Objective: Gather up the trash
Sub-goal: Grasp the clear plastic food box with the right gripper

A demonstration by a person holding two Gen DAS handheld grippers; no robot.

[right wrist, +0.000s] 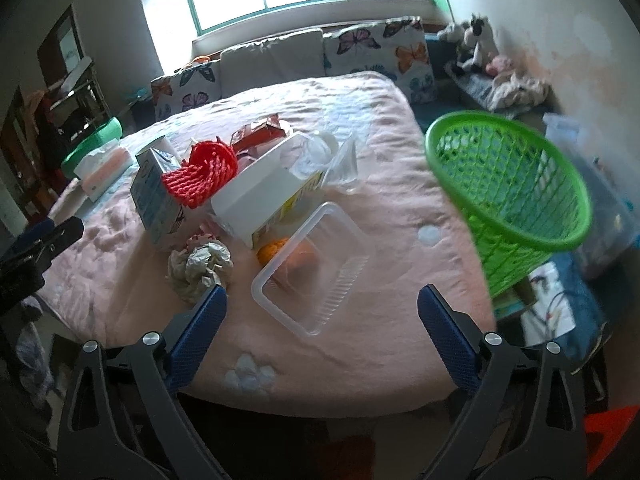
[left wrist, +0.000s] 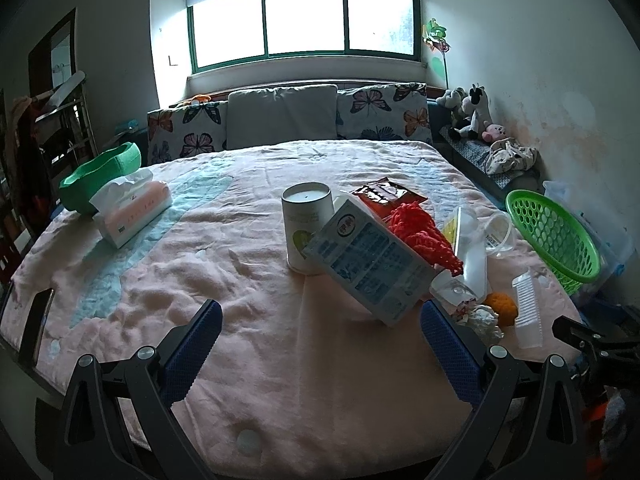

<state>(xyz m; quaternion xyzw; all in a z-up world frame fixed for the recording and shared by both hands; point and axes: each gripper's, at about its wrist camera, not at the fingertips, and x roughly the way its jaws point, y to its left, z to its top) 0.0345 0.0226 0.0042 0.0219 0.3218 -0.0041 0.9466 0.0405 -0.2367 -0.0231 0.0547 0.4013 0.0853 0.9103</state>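
A pile of trash lies on the pink bedspread (left wrist: 248,264): a blue-and-white carton (left wrist: 370,266) (right wrist: 154,194), a white paper cup (left wrist: 306,224), red foam netting (left wrist: 424,236) (right wrist: 204,170), a red wrapper (left wrist: 386,194), a white box (right wrist: 264,196), a clear plastic cup (left wrist: 498,230), a clear plastic tray (right wrist: 312,268), crumpled paper (right wrist: 200,264) and orange peel (left wrist: 502,308). A green plastic basket (right wrist: 508,196) (left wrist: 554,234) stands at the bed's right edge. My left gripper (left wrist: 320,320) is open and empty before the carton. My right gripper (right wrist: 322,306) is open and empty, just short of the tray.
A tissue box (left wrist: 132,210) and a green bowl-shaped thing (left wrist: 100,178) sit at the bed's far left. A phone (left wrist: 38,326) lies at the left edge. Pillows (left wrist: 282,114) line the headboard. Soft toys (left wrist: 470,114) sit on a side shelf at the right.
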